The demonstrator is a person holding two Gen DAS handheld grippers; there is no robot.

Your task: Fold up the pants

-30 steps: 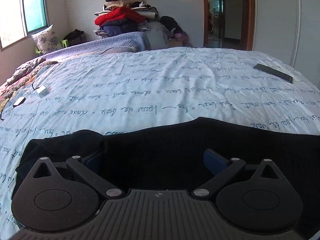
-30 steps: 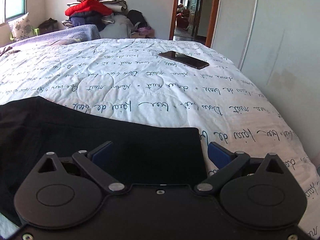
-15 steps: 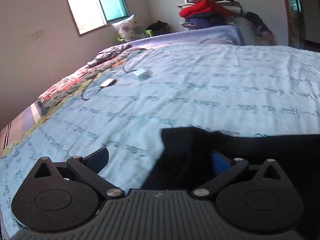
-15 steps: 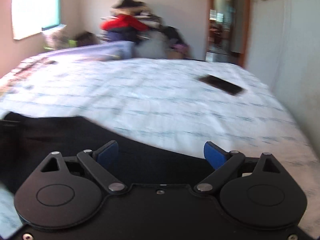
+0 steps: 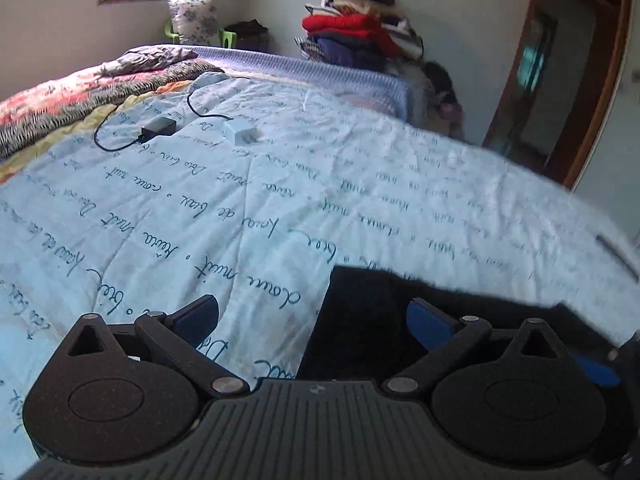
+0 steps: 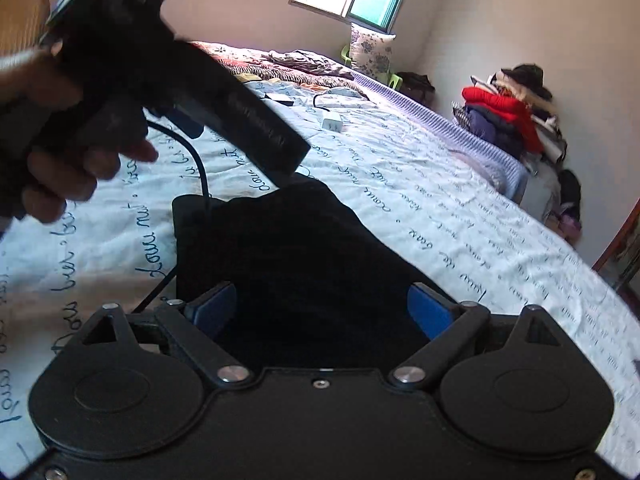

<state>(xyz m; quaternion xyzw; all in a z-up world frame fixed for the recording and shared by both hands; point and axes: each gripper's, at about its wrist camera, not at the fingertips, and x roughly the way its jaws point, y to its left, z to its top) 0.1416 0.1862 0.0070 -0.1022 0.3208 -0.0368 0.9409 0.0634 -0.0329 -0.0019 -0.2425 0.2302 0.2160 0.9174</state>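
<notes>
We have the quilted bedspread with its printed script filling both views, and on it the black pants, lying flat near its close edge. In the right wrist view the dark cloth spreads straight ahead of our right gripper and narrows away toward a folded end at the upper left, so its long axis seems to run away from that tool. In the left wrist view the pants lie to the right of centre: their straight left edge runs between the fingers of our left gripper, with bare bedspread under the left finger and black cloth under the right one.

We judge the right gripper the better placed, being centred over the cloth, while the left sits at its border. The left hand and its tool show above the far end of the pants in the right wrist view.

Both sets of jaws stand wide apart. Neither pinches cloth; the blue pads stand apart over the fabric without pressing it, and we cannot tell whether they brush it.
</notes>
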